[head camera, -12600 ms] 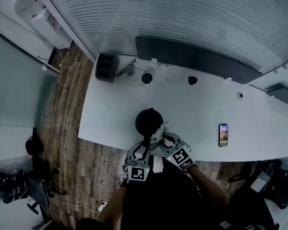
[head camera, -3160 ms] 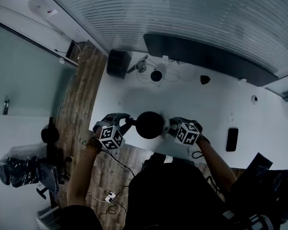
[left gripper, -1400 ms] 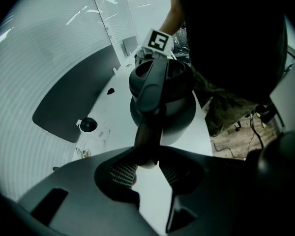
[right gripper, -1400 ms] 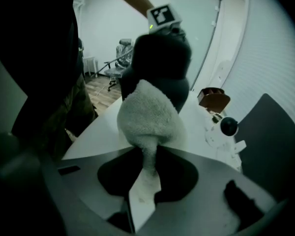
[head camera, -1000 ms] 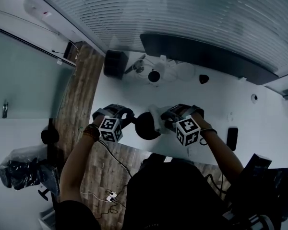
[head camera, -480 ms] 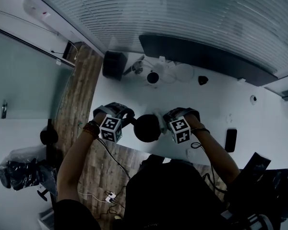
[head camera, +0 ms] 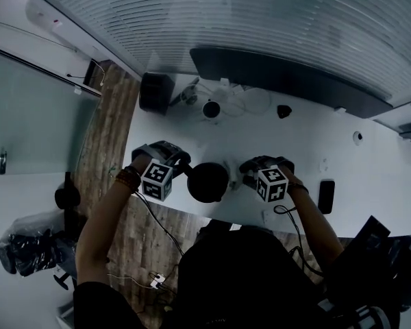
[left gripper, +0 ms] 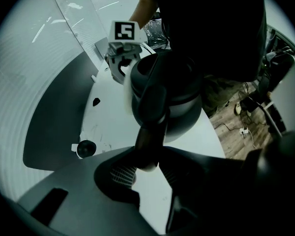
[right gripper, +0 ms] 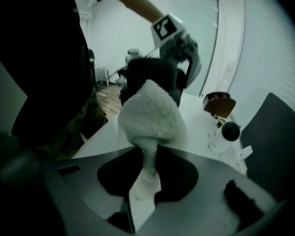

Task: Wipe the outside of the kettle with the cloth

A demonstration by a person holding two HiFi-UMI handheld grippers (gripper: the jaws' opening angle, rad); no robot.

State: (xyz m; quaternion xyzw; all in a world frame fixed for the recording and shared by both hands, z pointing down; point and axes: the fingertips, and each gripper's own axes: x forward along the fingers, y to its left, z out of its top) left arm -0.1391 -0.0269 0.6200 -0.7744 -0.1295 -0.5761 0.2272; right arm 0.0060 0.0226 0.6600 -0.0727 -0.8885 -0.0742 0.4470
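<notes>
A black kettle (head camera: pixel 207 181) stands near the front edge of the white table (head camera: pixel 294 139), between my two grippers. My left gripper (head camera: pixel 180 166) is shut on the kettle's handle (left gripper: pixel 148 132), which runs down between its jaws in the left gripper view. My right gripper (head camera: pixel 241 175) is shut on a white fluffy cloth (right gripper: pixel 150 117). The cloth bulges out in front of the jaws and is held against the kettle's (right gripper: pixel 155 73) right side. In the head view only a sliver of the cloth (head camera: pixel 233 173) shows.
On the table lie a dark phone (head camera: pixel 326 196), a small round camera (head camera: pixel 210 109) with cables, and a black box (head camera: pixel 155 92) at the left end. A long dark panel (head camera: pixel 288 81) runs along the table's back. Wooden floor (head camera: pixel 109 156) lies left and below.
Over the last second my right gripper with the cloth has slid along the kettle's right side, first toward me, then slightly right. The left gripper has stayed on the handle.
</notes>
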